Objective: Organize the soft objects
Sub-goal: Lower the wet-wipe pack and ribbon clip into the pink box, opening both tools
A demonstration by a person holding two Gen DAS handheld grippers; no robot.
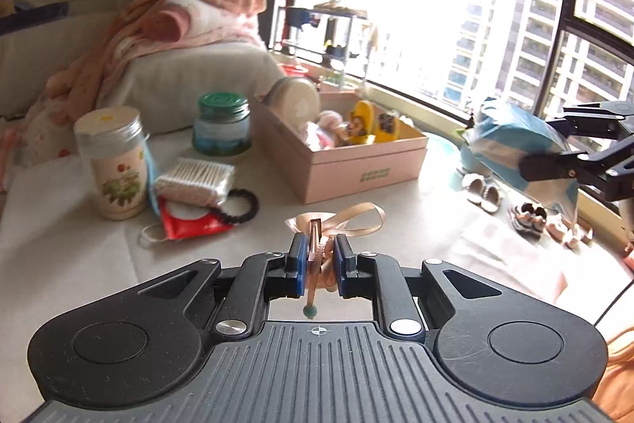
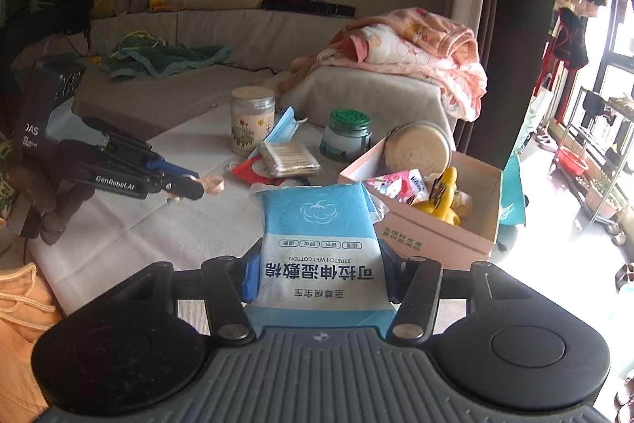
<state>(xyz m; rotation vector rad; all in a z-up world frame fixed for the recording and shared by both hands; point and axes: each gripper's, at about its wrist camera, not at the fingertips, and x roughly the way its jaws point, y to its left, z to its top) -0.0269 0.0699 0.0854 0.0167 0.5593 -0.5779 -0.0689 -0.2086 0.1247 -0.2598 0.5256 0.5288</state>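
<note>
My left gripper [image 1: 320, 244] is shut on a peach ribbon bow clip [image 1: 348, 221], held above the white table cover [image 1: 79, 244]. The right wrist view shows the same gripper [image 2: 190, 185] at the left with the ribbon [image 2: 214, 183] at its tip. My right gripper [image 2: 319, 276] is shut on a blue and white pack of wet cotton [image 2: 321, 232], which hides its fingertips. In the left wrist view this gripper [image 1: 543, 145] and the pack [image 1: 507, 137] hang at the right. An open pink box [image 1: 356, 165] [image 2: 436, 236] with soft toys and a round tin stands between them.
On the cover lie a floral jar [image 1: 115, 165], a green-lidded jar [image 1: 222, 125], a pack of cotton swabs [image 1: 194, 181], a red mask packet [image 1: 186, 221] and a black hair tie [image 1: 237, 209]. A pink blanket [image 1: 190, 14] is heaped behind. Small shoes [image 1: 483, 193] sit by the window.
</note>
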